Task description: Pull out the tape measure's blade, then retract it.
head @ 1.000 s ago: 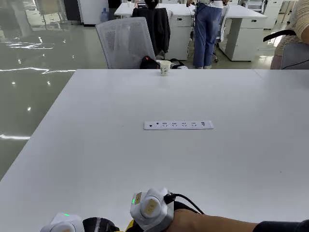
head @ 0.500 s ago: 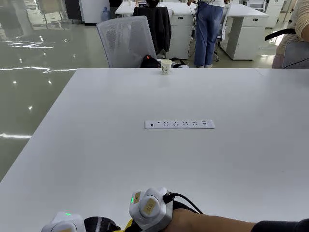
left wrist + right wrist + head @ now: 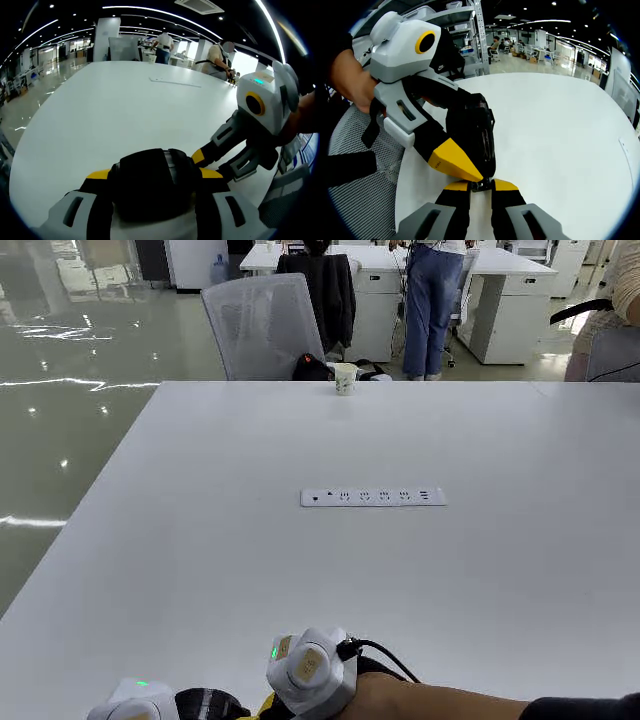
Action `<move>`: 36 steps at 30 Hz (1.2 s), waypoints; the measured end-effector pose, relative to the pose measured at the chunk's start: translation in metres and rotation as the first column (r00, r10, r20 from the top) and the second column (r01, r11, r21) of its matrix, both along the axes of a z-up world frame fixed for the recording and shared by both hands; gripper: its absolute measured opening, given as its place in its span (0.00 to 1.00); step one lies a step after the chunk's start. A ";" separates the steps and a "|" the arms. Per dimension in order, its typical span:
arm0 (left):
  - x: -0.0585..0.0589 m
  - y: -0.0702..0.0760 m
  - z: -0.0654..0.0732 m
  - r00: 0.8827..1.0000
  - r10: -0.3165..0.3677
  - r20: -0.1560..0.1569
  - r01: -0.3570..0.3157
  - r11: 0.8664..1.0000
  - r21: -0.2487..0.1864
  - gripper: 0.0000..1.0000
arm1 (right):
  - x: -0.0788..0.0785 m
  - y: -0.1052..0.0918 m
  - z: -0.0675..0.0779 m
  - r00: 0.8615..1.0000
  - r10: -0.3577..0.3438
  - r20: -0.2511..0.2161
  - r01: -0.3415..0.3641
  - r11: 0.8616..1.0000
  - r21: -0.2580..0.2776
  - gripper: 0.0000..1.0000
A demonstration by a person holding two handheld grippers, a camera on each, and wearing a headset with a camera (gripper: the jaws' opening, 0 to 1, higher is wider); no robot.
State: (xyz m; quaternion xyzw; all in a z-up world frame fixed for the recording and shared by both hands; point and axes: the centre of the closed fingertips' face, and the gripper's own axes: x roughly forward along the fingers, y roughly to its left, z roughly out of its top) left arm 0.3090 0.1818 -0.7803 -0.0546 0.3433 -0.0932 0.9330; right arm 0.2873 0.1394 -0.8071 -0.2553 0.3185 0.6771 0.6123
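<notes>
Left gripper (image 3: pixel 154 175) clamps the black tape measure (image 3: pixel 150 195). Right gripper (image 3: pixel 481 186) — at its three o'clock — pinches the blade tip (image 3: pixel 483 183), jaws nearly together.

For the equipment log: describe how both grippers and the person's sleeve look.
Left gripper and right gripper: pale grey shells, black jaws with yellow tips, green status lights. A black cable leaves the right one. The sleeve is dark.
</notes>
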 end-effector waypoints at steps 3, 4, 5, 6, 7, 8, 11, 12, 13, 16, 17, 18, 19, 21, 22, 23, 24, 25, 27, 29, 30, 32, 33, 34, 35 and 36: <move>0.000 0.000 0.001 1.000 -0.002 0.006 0.002 1.000 0.002 0.63 | 0.000 0.000 0.000 1.000 0.000 0.002 0.000 1.000 -0.001 0.13; 0.000 0.000 0.000 1.000 -0.004 0.006 0.004 1.000 0.004 0.63 | 0.000 0.000 0.000 1.000 -0.001 0.002 0.001 1.000 -0.002 0.13; 0.001 0.000 0.000 1.000 -0.005 0.004 0.005 1.000 0.006 0.63 | 0.000 0.000 0.000 1.000 -0.003 0.005 0.003 1.000 -0.002 0.13; 0.001 0.000 -0.001 1.000 -0.007 0.003 0.007 1.000 0.006 0.63 | 0.000 0.000 -0.001 1.000 -0.004 0.005 0.004 1.000 -0.002 0.13; 0.002 0.000 -0.001 1.000 -0.008 0.001 0.008 1.000 0.006 0.63 | 0.000 0.000 -0.001 1.000 -0.003 0.006 0.003 1.000 -0.002 0.13; 0.002 0.000 0.000 1.000 -0.008 -0.001 0.008 1.000 0.003 0.63 | 0.000 0.000 -0.001 1.000 -0.008 0.006 0.008 1.000 -0.003 0.13; 0.003 0.000 0.001 1.000 -0.013 0.001 0.013 1.000 -0.016 0.63 | 0.001 -0.001 0.000 1.000 -0.029 -0.002 0.029 1.000 -0.007 0.14; 0.003 0.001 0.001 1.000 -0.015 -0.001 0.015 1.000 -0.020 0.63 | 0.001 -0.001 0.000 0.999 -0.035 -0.001 0.035 0.999 -0.008 0.14; 0.003 0.000 0.001 1.000 -0.019 -0.005 0.018 1.000 -0.023 0.63 | 0.000 -0.001 0.001 0.999 -0.035 0.000 0.035 0.999 -0.008 0.14; 0.002 0.000 0.000 1.000 -0.025 -0.012 0.024 0.999 -0.032 0.64 | 0.000 -0.003 0.006 0.999 -0.048 -0.006 0.048 0.999 -0.003 0.14; 0.002 0.000 0.001 1.000 -0.023 -0.010 0.023 0.999 -0.039 0.64 | 0.001 -0.004 0.007 0.999 -0.052 -0.008 0.052 0.999 -0.005 0.14; 0.003 0.000 0.003 1.000 -0.021 -0.007 0.020 0.999 -0.049 0.64 | 0.001 -0.005 0.008 0.999 -0.053 -0.010 0.053 0.999 -0.004 0.14; 0.004 0.000 0.004 1.000 -0.021 -0.002 0.021 0.998 -0.051 0.64 | 0.001 -0.007 0.009 0.999 -0.053 -0.009 0.053 0.999 -0.004 0.13; 0.006 0.000 0.007 1.000 -0.029 0.007 0.029 0.998 -0.051 0.65 | 0.000 -0.010 0.010 0.999 -0.052 -0.005 0.052 0.999 -0.005 0.13; 0.008 -0.001 0.008 0.999 -0.034 0.012 0.035 0.998 -0.053 0.67 | 0.000 -0.012 0.011 0.999 -0.052 -0.005 0.052 0.999 -0.005 0.12; 0.008 -0.004 0.010 0.999 -0.046 0.015 0.046 0.997 -0.054 0.68 | -0.001 -0.015 0.012 0.998 -0.055 -0.008 0.055 0.998 -0.008 0.11; 0.008 -0.005 0.010 0.998 -0.057 0.014 0.058 0.997 -0.050 0.69 | -0.001 -0.018 0.011 0.998 -0.057 -0.006 0.057 0.998 -0.012 0.11; 0.008 -0.006 0.010 0.997 -0.076 0.016 0.076 0.996 -0.043 0.70 | -0.001 -0.022 0.011 0.998 -0.062 -0.001 0.062 0.998 -0.016 0.12; 0.008 -0.008 0.010 0.996 -0.092 0.020 0.093 0.995 -0.047 0.74 | -0.002 -0.027 0.011 0.998 -0.066 -0.001 0.066 0.998 -0.018 0.12; 0.008 -0.009 0.010 0.994 -0.108 0.019 0.108 0.993 -0.050 0.78 | -0.003 -0.033 0.012 0.997 -0.073 0.002 0.073 0.997 -0.015 0.12; 0.008 -0.009 0.010 0.993 -0.118 0.018 0.119 0.991 -0.055 0.80 | -0.003 -0.036 0.013 0.997 -0.078 0.005 0.078 0.997 -0.016 0.13; 0.007 -0.010 0.011 0.990 -0.137 0.021 0.138 0.989 -0.050 0.86 | -0.002 -0.042 0.014 0.995 -0.097 0.001 0.097 0.995 -0.013 0.14; 0.006 -0.010 0.012 0.987 -0.157 0.029 0.159 0.987 -0.039 0.88 | -0.003 -0.046 0.015 0.994 -0.111 -0.009 0.111 0.994 -0.008 0.15; 0.006 -0.010 0.013 0.984 -0.175 0.036 0.176 0.984 -0.033 0.91 | -0.003 -0.049 0.016 0.992 -0.121 -0.020 0.121 0.993 -0.005 0.16; 0.004 -0.010 0.013 0.982 -0.183 0.037 0.184 0.982 -0.034 0.93 | -0.003 -0.053 0.018 0.991 -0.132 -0.020 0.132 0.991 0.003 0.17; 0.003 -0.010 0.013 0.981 -0.189 0.034 0.190 0.981 -0.036 0.96 | -0.002 -0.056 0.019 0.990 -0.141 -0.019 0.141 0.990 0.011 0.18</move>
